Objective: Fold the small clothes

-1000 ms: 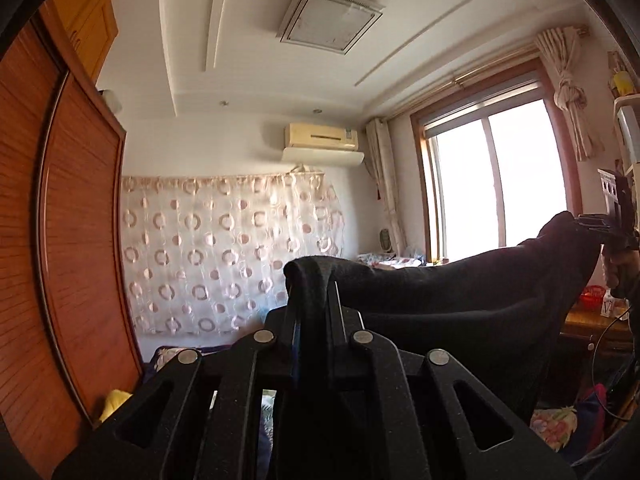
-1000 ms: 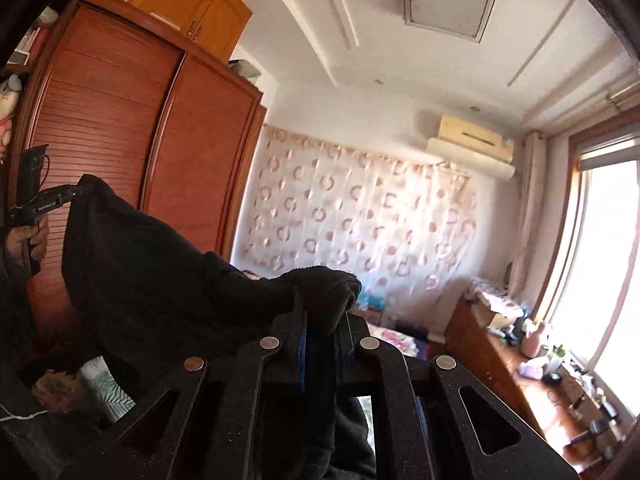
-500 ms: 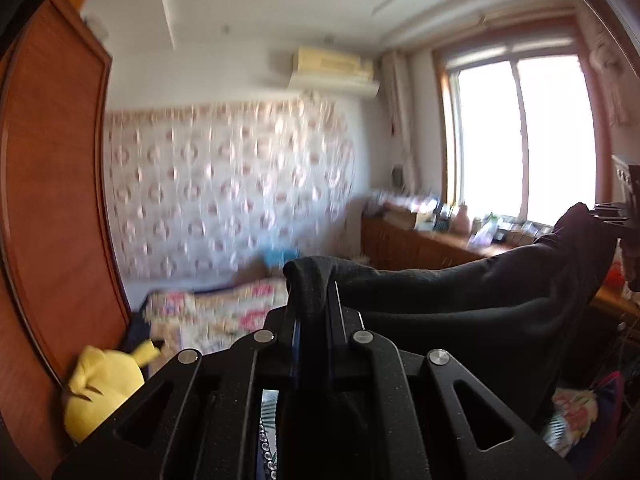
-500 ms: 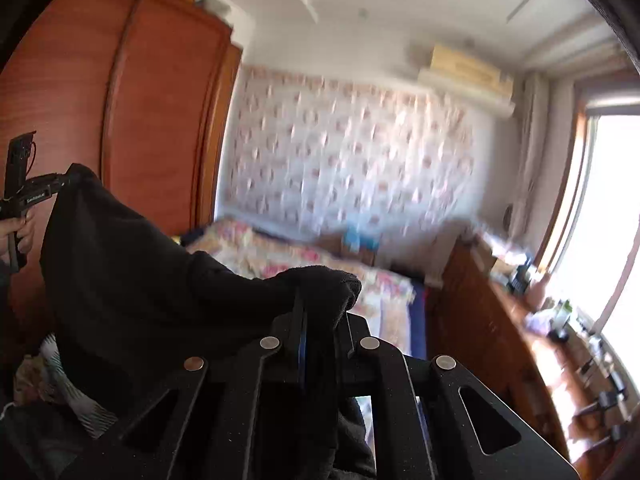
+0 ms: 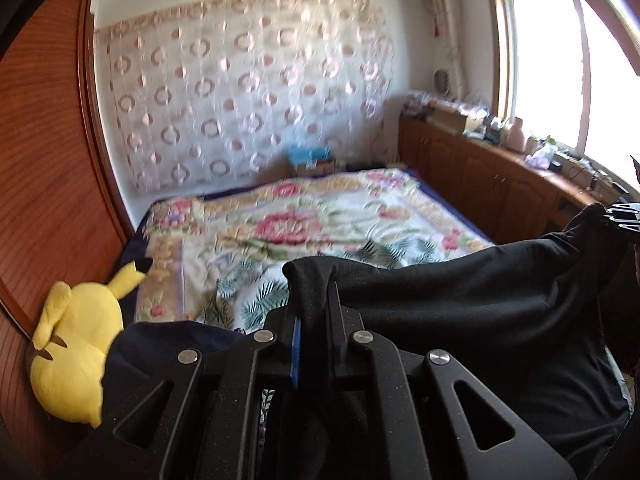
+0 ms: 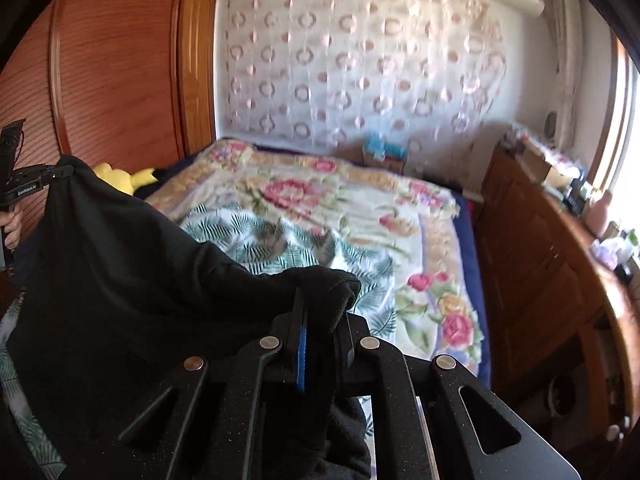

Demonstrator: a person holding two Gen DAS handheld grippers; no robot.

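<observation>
A black garment (image 5: 472,292) hangs stretched between my two grippers above the bed. My left gripper (image 5: 314,296) is shut on one top corner of it. My right gripper (image 6: 320,304) is shut on the other top corner; the cloth (image 6: 120,272) spreads away to the left. Each gripper shows small at the edge of the other's view: the right one (image 5: 622,214) at the far right, the left one (image 6: 44,174) at the far left. The garment's lower part hangs out of sight behind the gripper bodies.
A bed with a floral quilt (image 5: 320,232) lies ahead and below. A yellow plush toy (image 5: 76,344) sits at its left edge by the wooden wardrobe (image 5: 44,160). A wooden cabinet (image 6: 540,248) with clutter runs along the right under the window. A dark blue cloth (image 5: 160,344) lies near the toy.
Both grippers have tilted downward: the views swung from ceiling and wall down to the bed. The black garment stays gripped and stretched between them.
</observation>
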